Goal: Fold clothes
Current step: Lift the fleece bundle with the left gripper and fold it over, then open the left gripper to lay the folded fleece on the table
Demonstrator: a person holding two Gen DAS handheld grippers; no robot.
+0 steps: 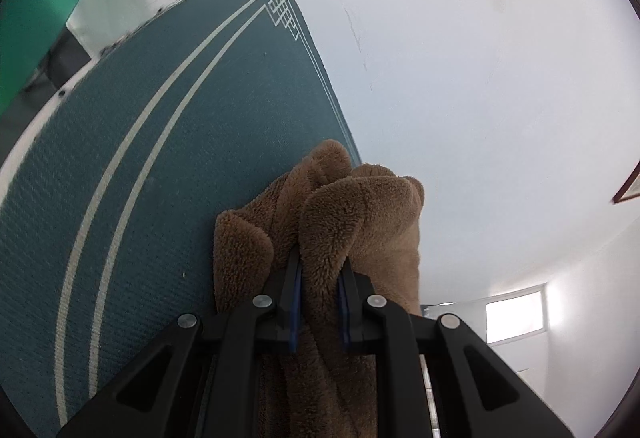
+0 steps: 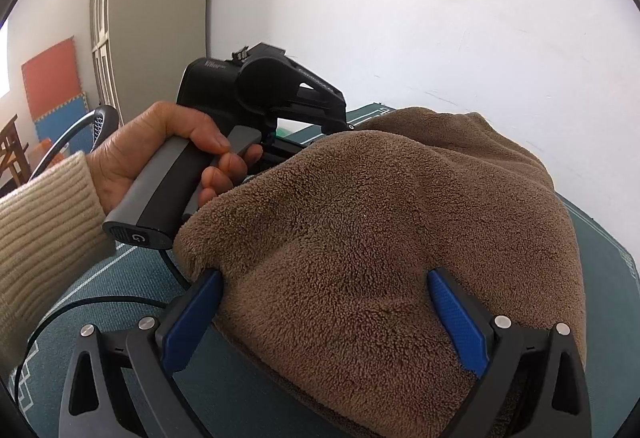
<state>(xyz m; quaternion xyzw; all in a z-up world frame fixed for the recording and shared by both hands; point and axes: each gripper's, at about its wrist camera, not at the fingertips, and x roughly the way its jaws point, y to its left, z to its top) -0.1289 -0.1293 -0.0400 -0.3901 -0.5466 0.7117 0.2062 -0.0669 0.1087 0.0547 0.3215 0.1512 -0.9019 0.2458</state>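
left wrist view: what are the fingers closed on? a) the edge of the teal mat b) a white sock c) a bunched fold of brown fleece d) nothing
c: the left gripper has its fingers pinched tight on a bunched fold of the brown fleece garment, which is held up in front of the teal mat.

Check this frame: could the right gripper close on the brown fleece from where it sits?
Probably yes. The right gripper stands open with the brown fleece bulging between its blue pads, nothing in between. The left gripper already pinches another fold, clear of that spot.
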